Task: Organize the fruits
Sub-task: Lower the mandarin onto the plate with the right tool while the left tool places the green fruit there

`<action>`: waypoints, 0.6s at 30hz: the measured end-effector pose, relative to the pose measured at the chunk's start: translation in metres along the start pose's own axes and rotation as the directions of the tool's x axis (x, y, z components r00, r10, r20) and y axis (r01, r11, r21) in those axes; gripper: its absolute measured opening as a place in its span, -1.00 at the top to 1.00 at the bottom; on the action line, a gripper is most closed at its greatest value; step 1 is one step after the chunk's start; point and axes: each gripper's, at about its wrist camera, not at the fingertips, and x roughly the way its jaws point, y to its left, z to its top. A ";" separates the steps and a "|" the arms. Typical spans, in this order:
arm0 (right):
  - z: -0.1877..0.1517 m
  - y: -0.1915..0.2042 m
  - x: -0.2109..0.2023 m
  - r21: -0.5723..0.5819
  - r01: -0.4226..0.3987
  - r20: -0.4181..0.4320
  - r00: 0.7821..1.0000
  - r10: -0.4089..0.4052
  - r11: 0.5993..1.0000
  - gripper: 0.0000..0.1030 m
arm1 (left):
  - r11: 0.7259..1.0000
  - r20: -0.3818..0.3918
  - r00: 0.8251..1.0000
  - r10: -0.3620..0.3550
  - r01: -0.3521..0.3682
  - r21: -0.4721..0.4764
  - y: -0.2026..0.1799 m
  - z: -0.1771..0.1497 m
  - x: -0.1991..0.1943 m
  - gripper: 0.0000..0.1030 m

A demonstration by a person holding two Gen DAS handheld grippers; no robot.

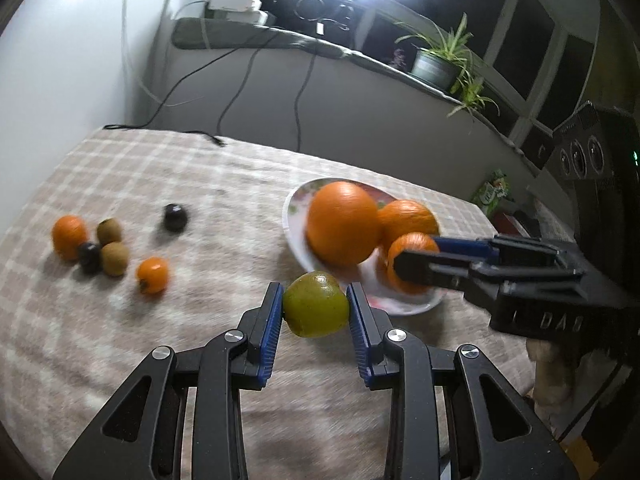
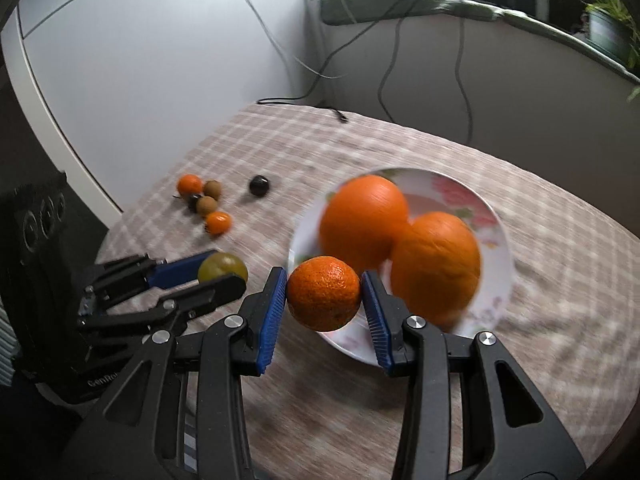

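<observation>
My left gripper (image 1: 315, 307) is shut on a green fruit (image 1: 315, 305) and holds it just left of the floral plate (image 1: 294, 236). My right gripper (image 2: 325, 295) is shut on a small mandarin (image 2: 324, 293) at the plate's (image 2: 490, 216) near rim. Two large oranges (image 2: 363, 220) (image 2: 436, 262) lie on the plate. In the left wrist view the right gripper (image 1: 408, 258) shows holding the mandarin (image 1: 412, 246) over the plate. In the right wrist view the left gripper (image 2: 224, 272) shows with the green fruit (image 2: 222, 266).
On the checked tablecloth (image 1: 180, 168) at the left lie two small orange fruits (image 1: 69, 236) (image 1: 152, 274), two brown kiwis (image 1: 114, 258) and two dark fruits (image 1: 175, 217). A wall and a sill with cables and a potted plant (image 1: 436, 62) stand behind.
</observation>
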 end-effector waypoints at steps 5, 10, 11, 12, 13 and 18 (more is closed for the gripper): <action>-0.008 -0.013 0.000 0.028 0.006 -0.008 1.000 -0.006 1.000 0.21 | 1.000 -0.005 1.000 -0.006 0.007 0.030 -0.014 0.006 0.013 0.40; -0.012 -0.021 0.000 0.043 0.017 -0.006 1.000 -0.017 0.999 0.20 | 0.999 -0.014 1.000 -0.006 0.007 0.048 -0.021 0.010 0.023 0.40; -0.013 -0.022 -0.001 0.044 0.017 -0.006 1.000 -0.017 0.999 0.21 | 0.999 -0.016 1.000 -0.004 0.005 0.051 -0.022 0.011 0.025 0.40; -0.013 -0.023 -0.001 0.046 0.018 -0.006 1.000 -0.017 0.999 0.21 | 0.999 -0.018 1.000 -0.004 0.005 0.052 -0.023 0.011 0.026 0.40; -0.013 -0.024 0.000 0.047 0.017 -0.006 1.000 -0.017 0.999 0.21 | 0.999 -0.019 1.000 -0.003 0.004 0.053 -0.024 0.011 0.028 0.40; -0.014 -0.028 -0.001 0.063 0.008 -0.004 1.000 -0.008 0.998 0.20 | 0.998 -0.030 1.000 0.006 -0.004 0.068 -0.026 0.013 0.035 0.40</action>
